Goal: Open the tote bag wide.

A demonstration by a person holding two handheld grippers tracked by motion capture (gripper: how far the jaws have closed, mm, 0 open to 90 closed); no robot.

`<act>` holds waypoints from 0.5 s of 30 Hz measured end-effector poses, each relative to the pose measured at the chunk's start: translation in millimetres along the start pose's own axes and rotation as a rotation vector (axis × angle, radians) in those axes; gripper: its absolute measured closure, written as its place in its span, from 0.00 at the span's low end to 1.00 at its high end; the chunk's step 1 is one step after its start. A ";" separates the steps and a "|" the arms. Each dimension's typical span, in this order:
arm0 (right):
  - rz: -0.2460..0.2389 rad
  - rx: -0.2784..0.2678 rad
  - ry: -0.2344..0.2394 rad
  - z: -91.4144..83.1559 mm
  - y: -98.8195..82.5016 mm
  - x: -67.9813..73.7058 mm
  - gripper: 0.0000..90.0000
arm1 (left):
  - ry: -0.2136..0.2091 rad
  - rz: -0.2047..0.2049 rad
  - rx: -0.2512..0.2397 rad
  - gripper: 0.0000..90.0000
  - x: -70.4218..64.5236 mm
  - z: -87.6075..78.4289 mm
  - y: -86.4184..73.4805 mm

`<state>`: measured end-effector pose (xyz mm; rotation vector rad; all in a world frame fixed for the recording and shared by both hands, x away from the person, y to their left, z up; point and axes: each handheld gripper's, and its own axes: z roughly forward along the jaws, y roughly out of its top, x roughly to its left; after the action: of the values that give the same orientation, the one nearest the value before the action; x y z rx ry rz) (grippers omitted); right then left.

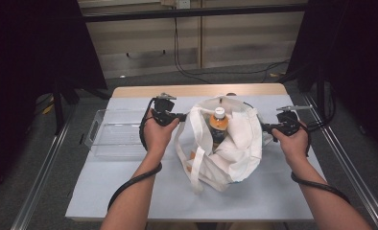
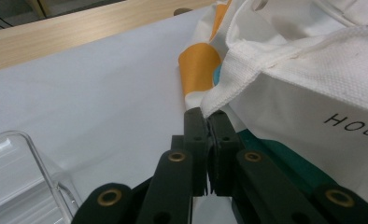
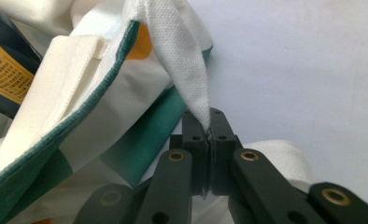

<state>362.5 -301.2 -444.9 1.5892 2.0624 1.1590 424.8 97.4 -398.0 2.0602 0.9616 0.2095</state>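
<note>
A white cloth tote bag [image 1: 235, 143] with orange and teal patches stands in the middle of the table, its mouth pulled wide. Inside it stands a bottle [image 1: 218, 125] with a white cap and an orange label. My left gripper [image 1: 183, 116] is shut on the bag's left rim [image 2: 219, 95]; my right gripper [image 1: 265, 127] is shut on a white strap at the right rim [image 3: 191, 88]. In the right gripper view the bottle's yellow label [image 3: 4, 70] shows at the far left, inside the bag. Two long white handles [image 1: 194, 172] hang toward the front.
An empty clear plastic bin [image 1: 115, 134] lies left of the bag, close to my left hand; its corner [image 2: 23, 168] shows in the left gripper view. A grey mat [image 1: 129, 191] covers the tabletop. Metal rails run along both sides of the table.
</note>
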 end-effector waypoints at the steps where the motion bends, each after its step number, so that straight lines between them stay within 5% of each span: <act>1: 0.004 0.001 0.003 0.3 -0.9 -0.2 0.99 | 0.000 0.000 0.000 0.98 0.0 0.0 0.0; 15: -0.027 -0.002 -0.006 -10.0 7.9 15.2 0.95 | -0.026 0.001 -0.009 0.94 -4.4 -7.9 3.0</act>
<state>356.0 -291.1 -429.2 1.5572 2.0722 1.1455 419.9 98.2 -390.0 2.0499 0.9422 0.1868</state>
